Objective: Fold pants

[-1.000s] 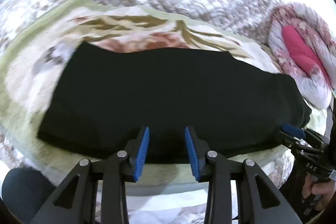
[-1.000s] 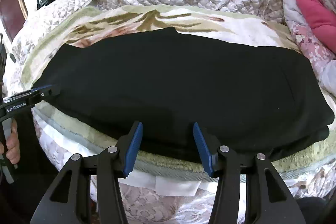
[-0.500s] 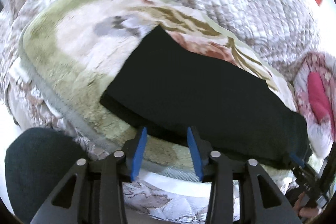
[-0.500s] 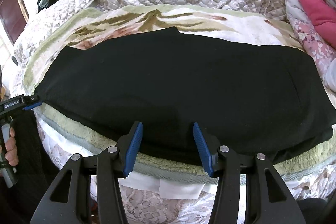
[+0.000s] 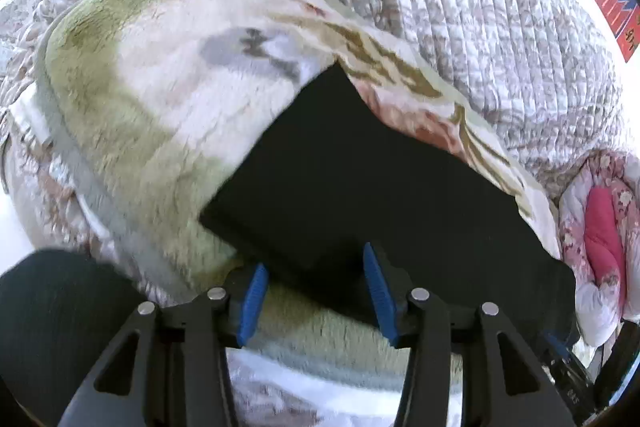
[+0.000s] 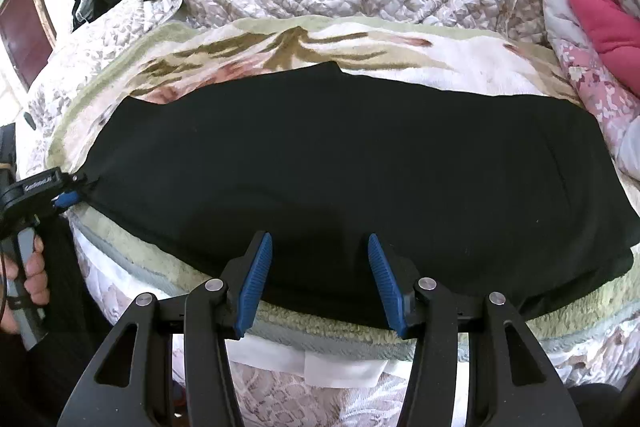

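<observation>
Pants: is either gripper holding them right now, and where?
Neither: the left gripper, jaws just opening, straddles a pants corner; the right gripper, open, straddles their near edge.

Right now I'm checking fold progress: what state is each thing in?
Black pants: lying flat lengthwise on the fleece blanket.
Green-edged fleece blanket: spread under them.
Left gripper: open, jaws just widened, at the pants' end corner.
Right gripper: open over the near edge.

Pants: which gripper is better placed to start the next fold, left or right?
Likely left. The left gripper, jaws just opening, straddles the end corner of the pants, ready to carry it over. The right gripper sits open at mid-length on the near edge.
</observation>
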`<state>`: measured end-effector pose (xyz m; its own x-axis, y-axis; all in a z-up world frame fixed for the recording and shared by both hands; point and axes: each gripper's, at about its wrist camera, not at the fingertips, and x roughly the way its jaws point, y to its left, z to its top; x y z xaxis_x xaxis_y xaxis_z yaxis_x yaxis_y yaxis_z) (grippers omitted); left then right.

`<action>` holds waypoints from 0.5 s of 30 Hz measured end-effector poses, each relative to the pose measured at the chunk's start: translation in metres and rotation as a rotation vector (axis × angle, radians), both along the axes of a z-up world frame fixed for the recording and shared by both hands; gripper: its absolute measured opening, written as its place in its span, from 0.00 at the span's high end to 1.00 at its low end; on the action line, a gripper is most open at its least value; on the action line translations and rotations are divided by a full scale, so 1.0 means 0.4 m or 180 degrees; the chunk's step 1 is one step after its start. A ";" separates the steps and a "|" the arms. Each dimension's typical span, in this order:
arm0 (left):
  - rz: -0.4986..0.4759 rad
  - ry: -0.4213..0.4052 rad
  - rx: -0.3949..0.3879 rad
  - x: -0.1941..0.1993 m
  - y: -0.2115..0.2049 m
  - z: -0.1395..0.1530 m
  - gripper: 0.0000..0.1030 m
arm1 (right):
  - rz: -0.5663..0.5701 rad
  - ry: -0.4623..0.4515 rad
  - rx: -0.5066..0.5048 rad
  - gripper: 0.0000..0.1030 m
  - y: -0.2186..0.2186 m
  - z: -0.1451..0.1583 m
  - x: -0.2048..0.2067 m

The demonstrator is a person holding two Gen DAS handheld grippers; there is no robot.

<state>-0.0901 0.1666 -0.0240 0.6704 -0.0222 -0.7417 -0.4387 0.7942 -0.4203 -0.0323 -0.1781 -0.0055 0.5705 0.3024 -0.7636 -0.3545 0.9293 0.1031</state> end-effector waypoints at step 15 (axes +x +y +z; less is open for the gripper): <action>-0.0316 -0.0207 0.0327 0.086 -0.008 0.086 0.94 | -0.0186 -0.0040 0.0143 0.51 -0.038 0.017 0.007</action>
